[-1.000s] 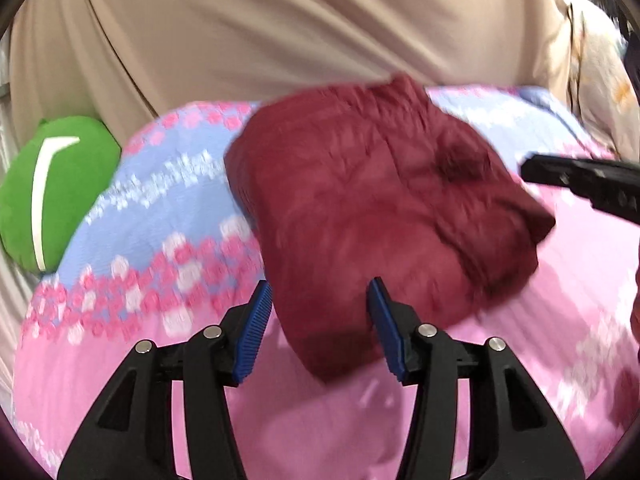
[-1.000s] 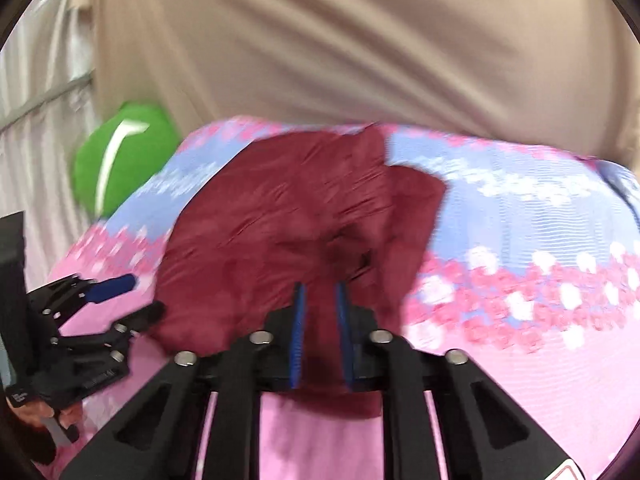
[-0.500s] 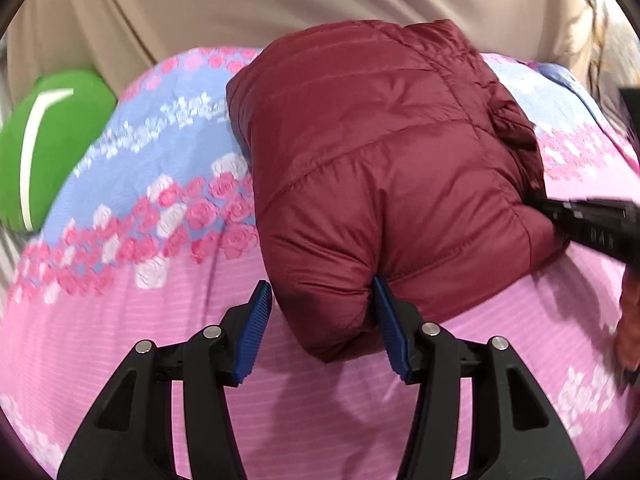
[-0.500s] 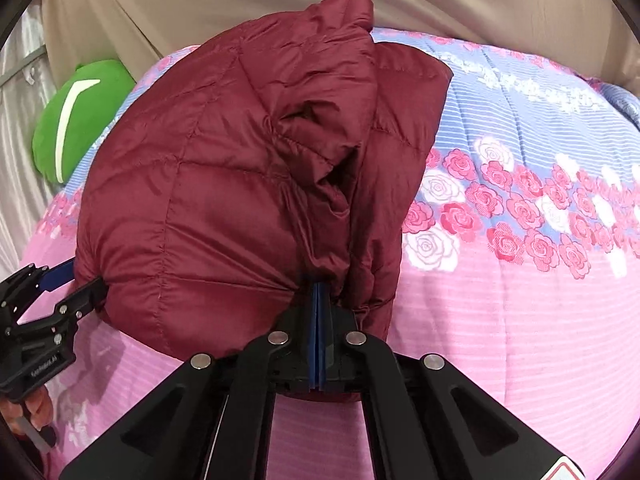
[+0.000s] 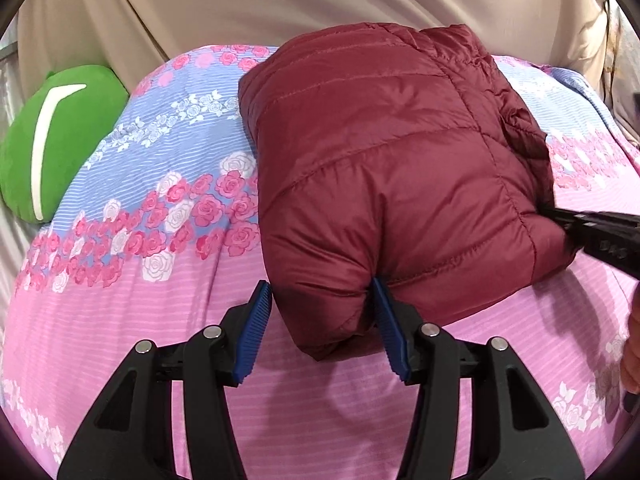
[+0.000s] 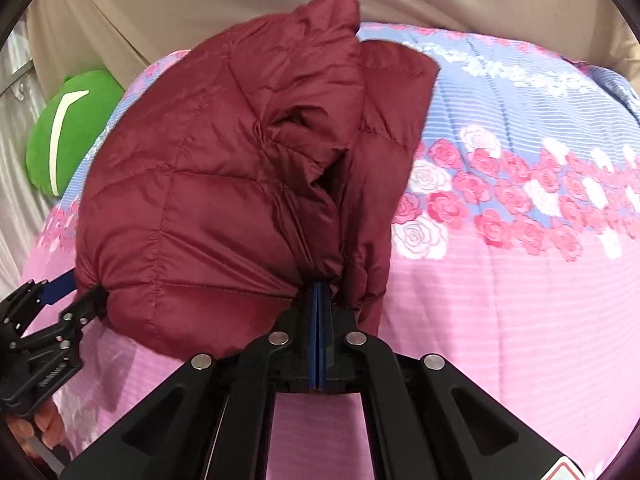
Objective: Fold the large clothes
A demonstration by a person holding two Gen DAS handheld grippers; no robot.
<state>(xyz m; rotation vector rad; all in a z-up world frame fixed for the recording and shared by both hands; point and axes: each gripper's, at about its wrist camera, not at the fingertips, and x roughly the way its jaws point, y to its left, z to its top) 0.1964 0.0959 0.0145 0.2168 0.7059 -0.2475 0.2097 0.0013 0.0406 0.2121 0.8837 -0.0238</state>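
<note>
Maroon quilted down jacket point(image 5: 392, 184) lies folded into a puffy bundle on the floral bedspread point(image 5: 168, 184), which serves as the landmark: the bundle sits near its middle, across the pink and blue bands of roses. At the bedspread's near edge the left gripper point(image 5: 322, 322) stands wide apart, its blue pads either side of the jacket's lower corner (the right-hand pad touches the fabric, the other sits just beside it). The right gripper point(image 6: 319, 300) has its blue pads pressed together on a bunched fold of the jacket's edge. A green plush cushion point(image 5: 60, 140) rests off the bedspread's far left side, against a beige curtain point(image 5: 320, 4).
</note>
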